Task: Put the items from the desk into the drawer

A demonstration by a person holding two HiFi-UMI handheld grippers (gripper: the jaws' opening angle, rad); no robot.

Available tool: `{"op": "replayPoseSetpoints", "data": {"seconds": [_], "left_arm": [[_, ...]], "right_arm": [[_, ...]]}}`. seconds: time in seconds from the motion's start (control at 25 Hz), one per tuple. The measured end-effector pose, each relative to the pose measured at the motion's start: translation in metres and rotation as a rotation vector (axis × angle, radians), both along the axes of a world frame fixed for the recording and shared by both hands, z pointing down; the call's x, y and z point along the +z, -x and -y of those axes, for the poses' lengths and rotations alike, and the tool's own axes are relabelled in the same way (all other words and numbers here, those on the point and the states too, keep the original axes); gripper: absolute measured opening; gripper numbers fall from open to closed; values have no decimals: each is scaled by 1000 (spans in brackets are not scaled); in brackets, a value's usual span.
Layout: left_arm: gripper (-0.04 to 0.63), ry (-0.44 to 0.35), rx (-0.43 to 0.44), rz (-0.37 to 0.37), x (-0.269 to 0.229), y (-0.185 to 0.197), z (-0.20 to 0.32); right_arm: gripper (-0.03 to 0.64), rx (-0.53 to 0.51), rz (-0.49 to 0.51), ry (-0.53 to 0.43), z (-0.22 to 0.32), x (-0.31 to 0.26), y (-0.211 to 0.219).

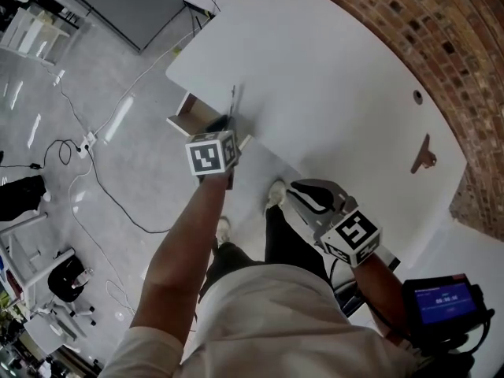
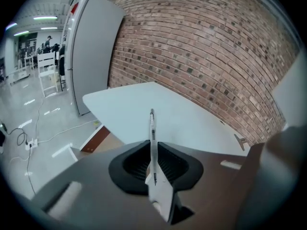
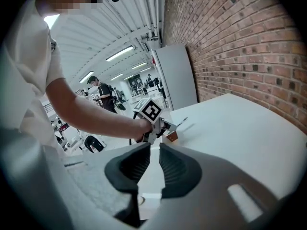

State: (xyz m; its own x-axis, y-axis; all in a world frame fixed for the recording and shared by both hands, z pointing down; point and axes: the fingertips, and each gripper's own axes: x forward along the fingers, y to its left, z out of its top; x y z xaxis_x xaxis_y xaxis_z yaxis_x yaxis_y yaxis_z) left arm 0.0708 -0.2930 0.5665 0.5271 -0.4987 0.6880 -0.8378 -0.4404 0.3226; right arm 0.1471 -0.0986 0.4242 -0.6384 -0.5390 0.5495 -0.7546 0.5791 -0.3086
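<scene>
Your left gripper (image 2: 152,150) is clamped on a slim pen (image 2: 152,123). The two dark pads are pressed flat against its sides, and the left gripper view shows the barrel running dead centre between them. The pen's long axis lies in line with the jaws. Its far end points straight ahead, away from you, across the white desk (image 2: 139,104) toward the brick wall (image 2: 201,47), while its near end is buried in the grip. Most of its length stands out past the pad tips. From your head view the pen (image 1: 234,101) juts forward out of the left gripper (image 1: 228,124) at the desk's near edge (image 1: 260,144). The open drawer (image 1: 183,116) is just to the left and lower. The right gripper view catches the pen (image 3: 182,122) from the side, sticking out over the tabletop with its shadow just beside it, and a corner of the drawer (image 3: 171,137) shows under your left hand. Your right gripper (image 3: 154,150) is empty, its pads a narrow gap apart, and it hangs off the desk's near edge (image 1: 303,194), well apart from the pen. A small brown item (image 1: 425,156) lies far off on the right of the desk.
</scene>
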Motion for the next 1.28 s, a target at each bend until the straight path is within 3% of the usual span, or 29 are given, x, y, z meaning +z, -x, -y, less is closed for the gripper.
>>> {"op": "replayPoseSetpoints", "data": {"seconds": [0.32, 0.68, 0.92, 1.28], "left_arm": [[51, 7, -87, -29, -9, 63, -12], [51, 49, -155, -25, 15, 113, -23], [51, 110, -208, -48, 55, 118, -26], [51, 206, -356, -175, 113, 102, -15]], "right_arm": [[46, -77, -8, 6, -2, -2, 53], [46, -122, -13, 17, -4, 2, 89], [46, -124, -17, 42, -6, 17, 88], [46, -121, -40, 99, -11, 36, 71]]}}
